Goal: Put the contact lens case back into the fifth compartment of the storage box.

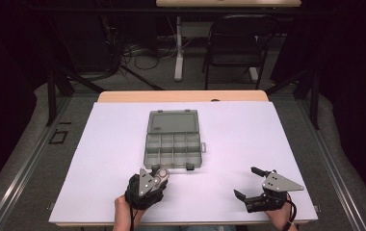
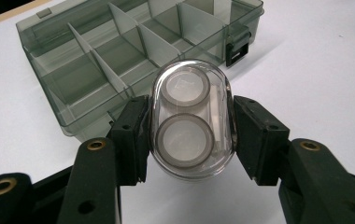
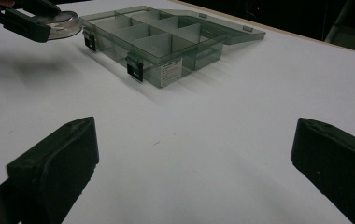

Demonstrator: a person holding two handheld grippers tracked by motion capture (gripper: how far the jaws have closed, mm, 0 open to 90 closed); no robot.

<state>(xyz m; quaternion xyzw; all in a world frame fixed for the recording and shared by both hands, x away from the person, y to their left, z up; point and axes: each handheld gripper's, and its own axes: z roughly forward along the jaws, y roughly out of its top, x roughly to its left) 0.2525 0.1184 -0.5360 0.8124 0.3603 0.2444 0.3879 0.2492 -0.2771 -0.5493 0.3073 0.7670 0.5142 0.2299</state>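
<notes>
1. Left gripper (image 2: 192,126): jaws closed on a clear oval capsule (image 2: 192,119) with two grey-rimmed discs inside, centre of the left gripper view.
2. Capsule sits just in front of the open smoke-grey compartment box (image 1: 173,139), mid-frame in the high view, at the box's near edge.
3. Right gripper (image 1: 248,185): lower right of the high view, jaws wide apart, empty, over the white tabletop (image 1: 248,130).

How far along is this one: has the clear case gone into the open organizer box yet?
Done: the organizer box lies open, lid flat behind it, compartments apparently empty. In hand: the left gripper is shut on the clear case, holding it at the box's near edge, not inside. Left: placing the case in a compartment. The right gripper rests open, holding nothing.
</notes>
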